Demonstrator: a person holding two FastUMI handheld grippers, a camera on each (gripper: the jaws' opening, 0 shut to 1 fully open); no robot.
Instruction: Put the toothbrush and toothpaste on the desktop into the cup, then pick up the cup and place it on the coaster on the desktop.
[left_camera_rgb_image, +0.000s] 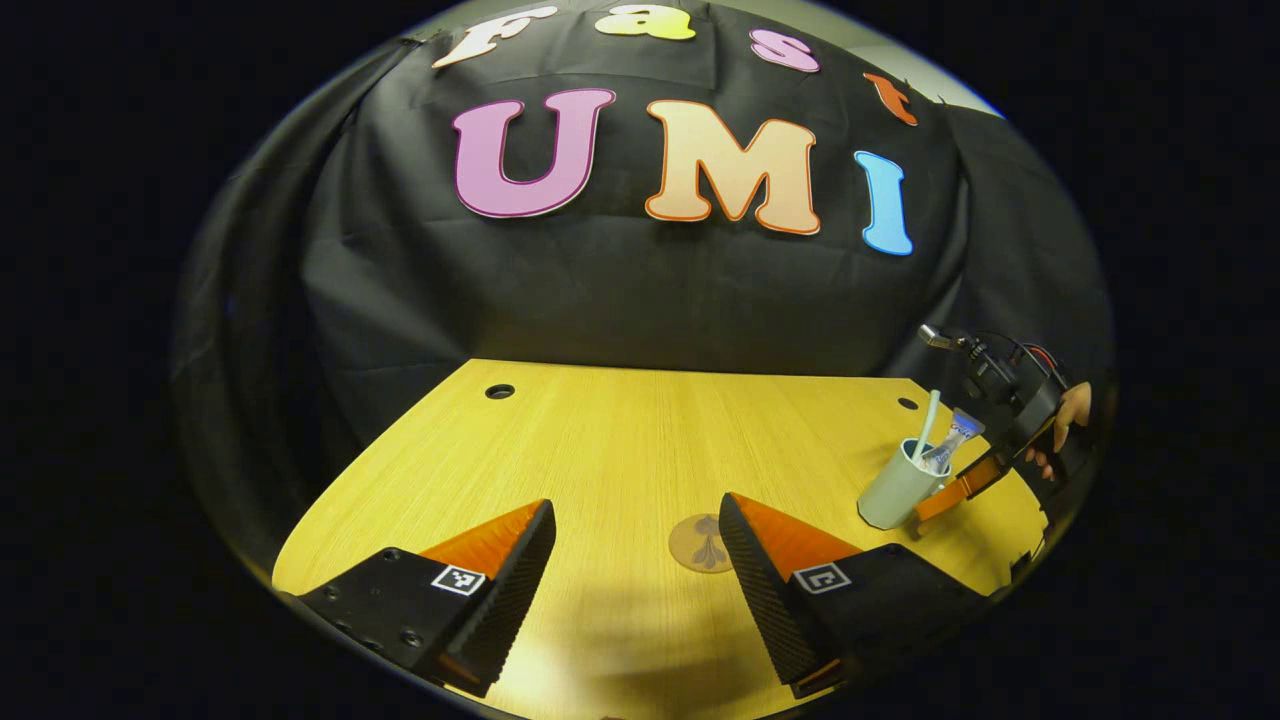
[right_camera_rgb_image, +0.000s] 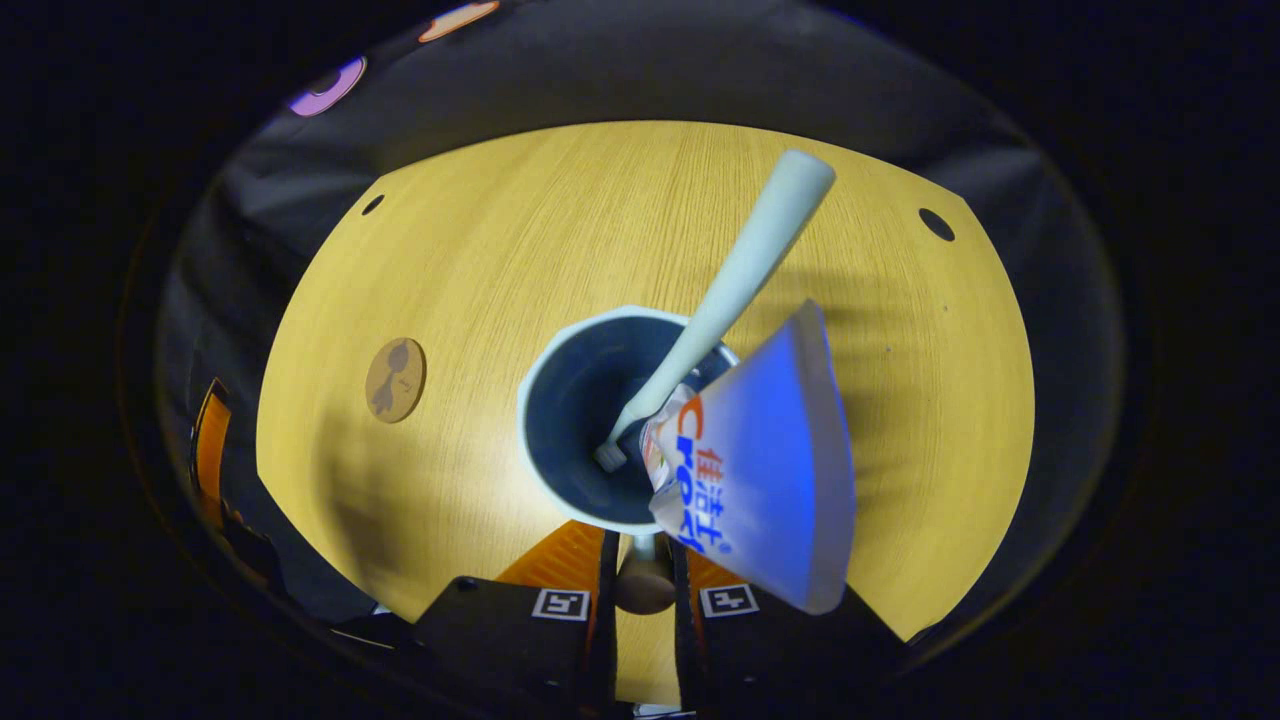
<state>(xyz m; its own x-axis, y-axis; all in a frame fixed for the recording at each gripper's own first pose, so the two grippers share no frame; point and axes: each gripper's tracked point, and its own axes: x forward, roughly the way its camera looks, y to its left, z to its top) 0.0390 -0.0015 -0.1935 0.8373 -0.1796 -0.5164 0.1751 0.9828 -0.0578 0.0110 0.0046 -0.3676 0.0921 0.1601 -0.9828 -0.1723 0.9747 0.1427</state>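
Black cloth is hung behind a yellow wooden desk (left_camera_rgb_image: 620, 440), and two round holes are seen near the desk's far edge.

In the left gripper view, the left gripper (left_camera_rgb_image: 635, 560) is held low over the desk with its two fingers spread wide apart and nothing between them. A round brown coaster (left_camera_rgb_image: 700, 543) is seen flat on the desk in the gap between the fingers, just beside the right-hand one. Farther off, beyond the right-hand finger, a pale cup (left_camera_rgb_image: 898, 488) is seen tilted, with a toothbrush (left_camera_rgb_image: 928, 424) and a tube of toothpaste (left_camera_rgb_image: 952, 438) sticking out of its top. The right gripper (left_camera_rgb_image: 945, 495) is seen at the cup's side, held by a hand (left_camera_rgb_image: 1065, 420).

In the right gripper view, the cup (right_camera_rgb_image: 545, 400) is looked into from above. The toothbrush (right_camera_rgb_image: 735, 275) is leaned inside it, head down at the bottom, and the toothpaste (right_camera_rgb_image: 770, 470) is stood in it beside the brush. The right gripper's (right_camera_rgb_image: 640, 570) fingers are drawn close together and the cup's handle (right_camera_rgb_image: 645, 585) is pinched between them. The coaster (right_camera_rgb_image: 396, 379) is seen well apart from the cup, off beyond the left-hand finger.
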